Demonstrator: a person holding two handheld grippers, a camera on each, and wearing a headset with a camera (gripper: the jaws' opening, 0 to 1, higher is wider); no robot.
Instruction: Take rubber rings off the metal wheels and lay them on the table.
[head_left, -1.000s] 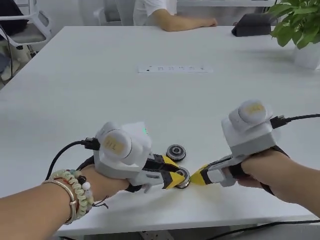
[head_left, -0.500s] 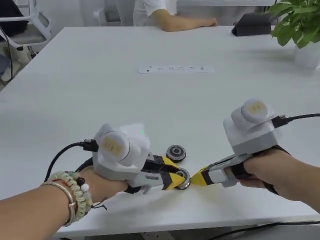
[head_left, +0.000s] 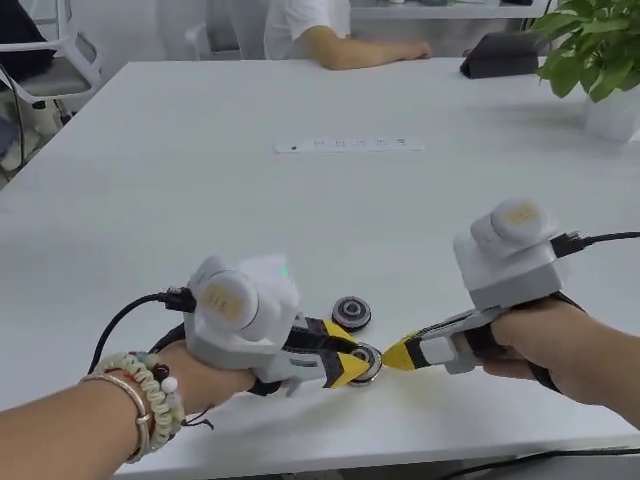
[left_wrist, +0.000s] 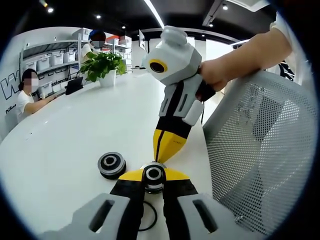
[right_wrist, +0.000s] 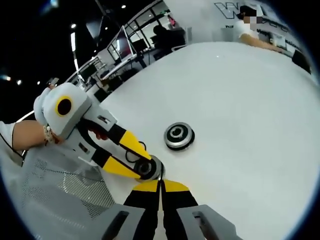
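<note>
My left gripper (head_left: 356, 364) is shut on a small metal wheel (left_wrist: 153, 175) with a dark rubber rim, holding it just above the white table (head_left: 200, 180) near the front edge. My right gripper (head_left: 386, 358) comes in from the right with its jaws shut, and its yellow tip touches that wheel's rim; I cannot see whether it pinches the rubber. A second wheel (head_left: 351, 312) lies flat on the table just beyond, also seen as the second wheel (right_wrist: 179, 135). A loose black rubber ring (left_wrist: 145, 218) lies on the table under my left jaws.
A white power strip (head_left: 350, 145) lies mid-table. A potted plant (head_left: 590, 45) and a dark pouch (head_left: 505, 52) stand at the far right, and a person's arm (head_left: 350, 45) rests on the far edge. A mesh chair (left_wrist: 260, 150) stands close by the near edge.
</note>
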